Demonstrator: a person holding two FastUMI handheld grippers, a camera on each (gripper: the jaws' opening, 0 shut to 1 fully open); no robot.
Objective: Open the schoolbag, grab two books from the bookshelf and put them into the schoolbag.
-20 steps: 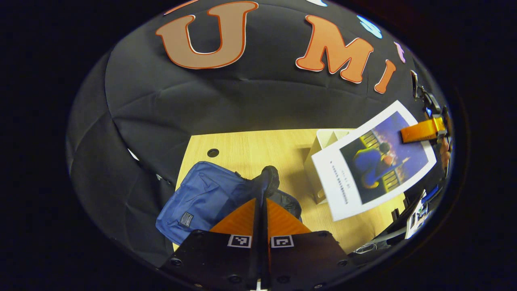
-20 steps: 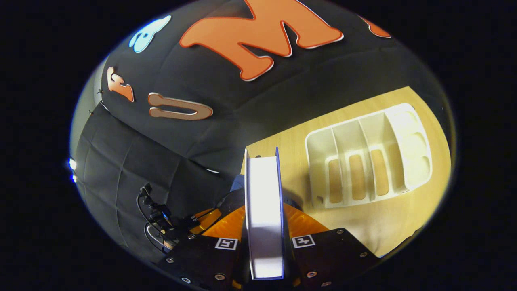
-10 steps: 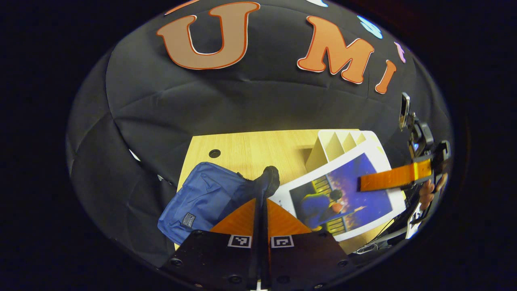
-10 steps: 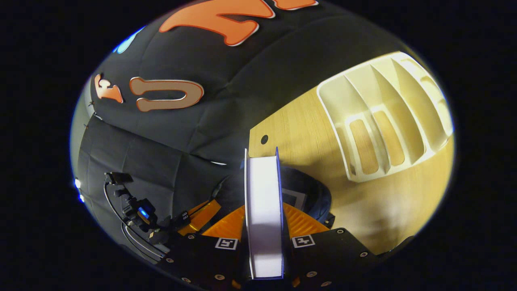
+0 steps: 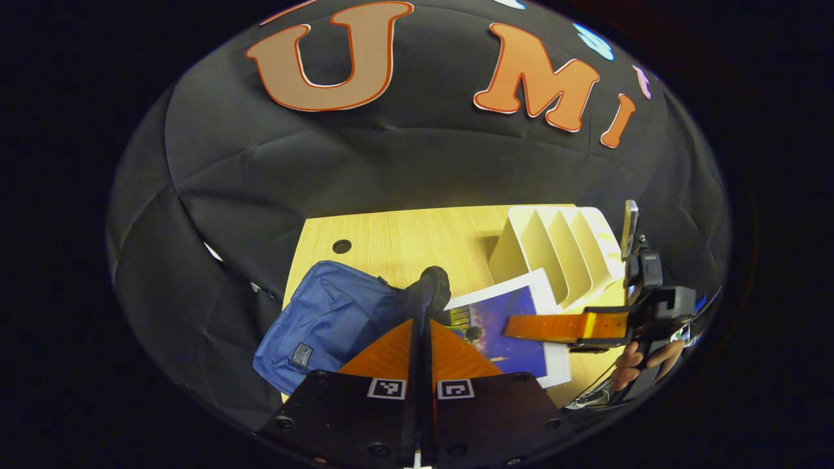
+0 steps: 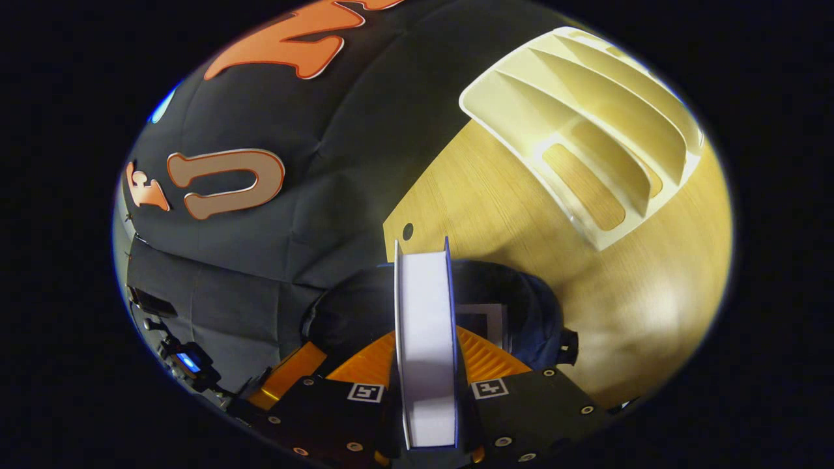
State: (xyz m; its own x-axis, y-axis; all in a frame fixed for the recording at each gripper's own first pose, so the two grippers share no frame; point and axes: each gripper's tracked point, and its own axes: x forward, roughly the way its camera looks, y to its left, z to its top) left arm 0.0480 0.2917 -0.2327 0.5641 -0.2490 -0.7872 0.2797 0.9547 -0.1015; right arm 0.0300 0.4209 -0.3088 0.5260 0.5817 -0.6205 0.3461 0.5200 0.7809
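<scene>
Wooden table [image 5: 404,238]: our right gripper [image 6: 427,365] clamps a book [image 6: 427,339], long axis pointing forward, over the open schoolbag [image 5: 326,319]. Our left gripper [image 5: 423,319] pinches the bag's flap. Bookshelf [image 6: 586,130] slots empty.

Worktop [image 5: 417,238] of light wood-grain board, with a small round dark hole [image 5: 341,246] near its far left corner; the same worktop [image 6: 521,215] and hole [image 6: 408,231] appear in the right gripper view. Lying directly on it are a blue schoolbag [image 5: 326,319] at the near left, close to the left edge, and a white slotted bookshelf [image 5: 560,251] at the right, its dividers upright and the wood visible through its base slots [image 6: 583,185]. Schoolbag [image 6: 534,306] and bookshelf [image 6: 586,124] stand well apart, with bare board between them.
</scene>
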